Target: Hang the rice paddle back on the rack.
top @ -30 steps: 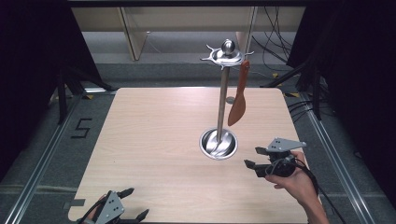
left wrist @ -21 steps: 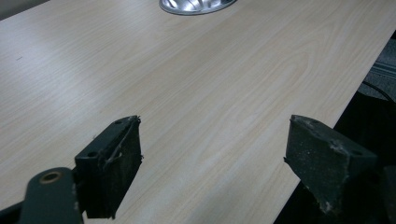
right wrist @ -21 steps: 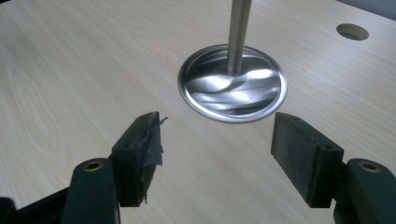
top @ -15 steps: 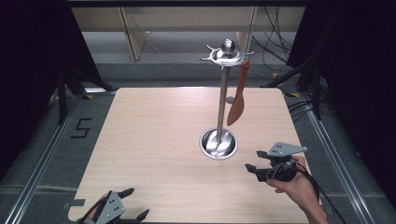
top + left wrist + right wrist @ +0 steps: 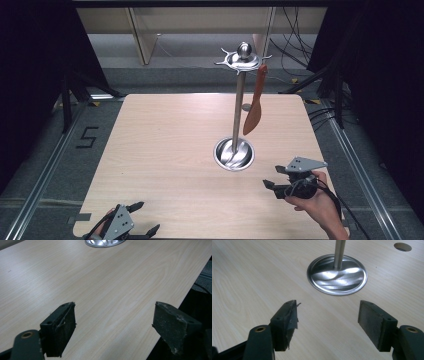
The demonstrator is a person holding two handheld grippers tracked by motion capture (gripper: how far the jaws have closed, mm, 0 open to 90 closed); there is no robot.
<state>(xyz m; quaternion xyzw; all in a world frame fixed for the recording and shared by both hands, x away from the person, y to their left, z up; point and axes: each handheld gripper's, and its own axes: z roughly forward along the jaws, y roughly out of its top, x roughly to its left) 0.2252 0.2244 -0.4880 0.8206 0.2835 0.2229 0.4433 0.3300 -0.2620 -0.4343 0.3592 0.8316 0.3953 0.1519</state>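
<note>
We see right gripper (image 5: 274, 189) near table's (image 5: 165, 150) front right, jaws spread wide, just been opening, nothing between them. In right gripper view its jaws (image 5: 327, 315) face round steel base (image 5: 337, 275) of utensil stand (image 5: 237, 112), near but apart. Brown spatula (image 5: 254, 107) hangs from stand's top ring, blade down, clear of tabletop. We see left gripper (image 5: 142, 220) at front left edge, jaws apart and empty above bare wood (image 5: 115, 315).
</note>
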